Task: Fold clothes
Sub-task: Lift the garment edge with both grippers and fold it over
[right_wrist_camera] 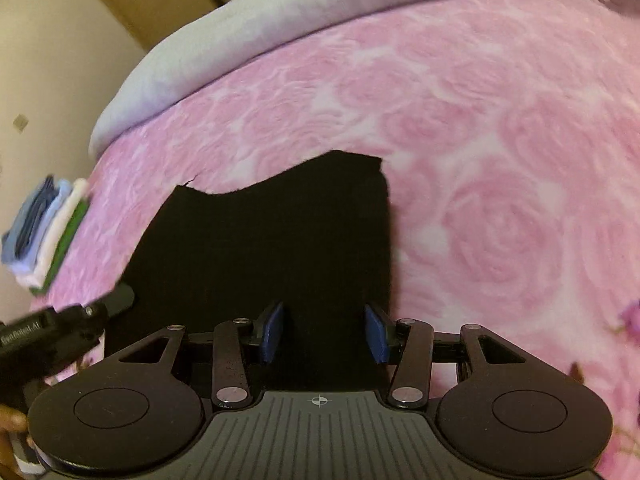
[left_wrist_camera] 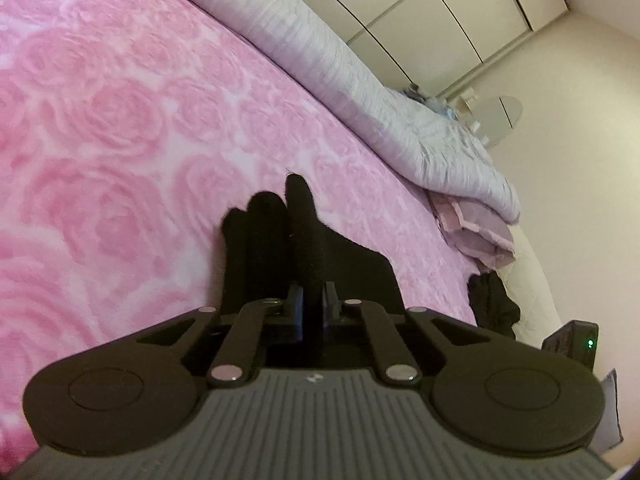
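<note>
- The black garment [right_wrist_camera: 272,240] lies flat on the pink rose blanket [right_wrist_camera: 500,140], near the blanket's front edge, with its far edge running unevenly toward the pale grey duvet [right_wrist_camera: 240,24].
- The left gripper [left_wrist_camera: 314,300] has its jaws pressed nearly together, and a bunched ridge of the black garment [left_wrist_camera: 296,232] stands up between and just past them; I judge it is pinching that fold, though black on black hides the pads.
- The right gripper [right_wrist_camera: 326,334] is spread, its 2 blue pads [right_wrist_camera: 378,336] apart above the garment's near part, pinching nothing.
- The deciding relation: the cloth stretches away from both grippers toward the grey duvet, with its long axis seemingly running that way. The left gripper already has an edge at the garment's left side, so it seems nearer to carrying a fold over; the right would need to drop and close first.
- In the right wrist view the left gripper [right_wrist_camera: 116,300] enters at the garment's left edge; white lettering on its body is upside down and blurred, not readable.
- A stack of folded clothes [right_wrist_camera: 44,236] in blue, white and green sits at the blanket's left edge.
- No other writing is legible.
</note>
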The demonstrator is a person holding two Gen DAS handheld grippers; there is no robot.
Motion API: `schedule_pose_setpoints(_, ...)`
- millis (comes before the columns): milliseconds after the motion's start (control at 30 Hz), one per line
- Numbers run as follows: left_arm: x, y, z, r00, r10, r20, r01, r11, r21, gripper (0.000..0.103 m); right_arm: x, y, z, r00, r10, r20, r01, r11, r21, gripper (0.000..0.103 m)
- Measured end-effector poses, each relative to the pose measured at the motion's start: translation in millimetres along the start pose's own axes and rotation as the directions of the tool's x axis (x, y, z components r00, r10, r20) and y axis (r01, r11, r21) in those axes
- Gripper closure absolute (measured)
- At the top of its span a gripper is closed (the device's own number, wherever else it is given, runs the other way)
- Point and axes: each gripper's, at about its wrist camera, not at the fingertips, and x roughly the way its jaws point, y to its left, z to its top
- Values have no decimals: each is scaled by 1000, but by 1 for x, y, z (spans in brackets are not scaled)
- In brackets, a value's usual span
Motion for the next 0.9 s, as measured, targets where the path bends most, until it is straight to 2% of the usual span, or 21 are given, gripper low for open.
schedule_pose_setpoints(133,10,12,-2,999,25,-30,-26,1000,-4,98,4,12,1,1000,-7,-3,7,999,-43,55)
schedule_pose_setpoints(333,19,31,-15,998,50,-38,-53,994,-101,95,14,20,-10,998,-65,4,65,987,-144,55)
schedule_pose_setpoints(400,12,28,-18,998,57,-39,-61,992,-107,93,11,16,-12,999,-52,14,53,991,-124,54)
schedule_pose_setpoints(567,-14,29,-37,997,49,-61,-58,985,-161,77,-15,4,-27,998,-5,63,9,997,-76,54)
schedule_pose_setpoints(700,-29,28,-62,996,42,-75,-53,986,-160,77,-37,-6,-48,993,42,108,-39,999,-24,54)
schedule_pose_setpoints(767,-33,25,-69,996,54,-66,-62,988,-142,88,-43,-10,-56,990,55,127,-56,998,5,54)
schedule_pose_setpoints(900,-42,11,-65,996,80,-34,-81,995,-54,93,-46,4,-57,992,31,121,-31,1000,-2,54)
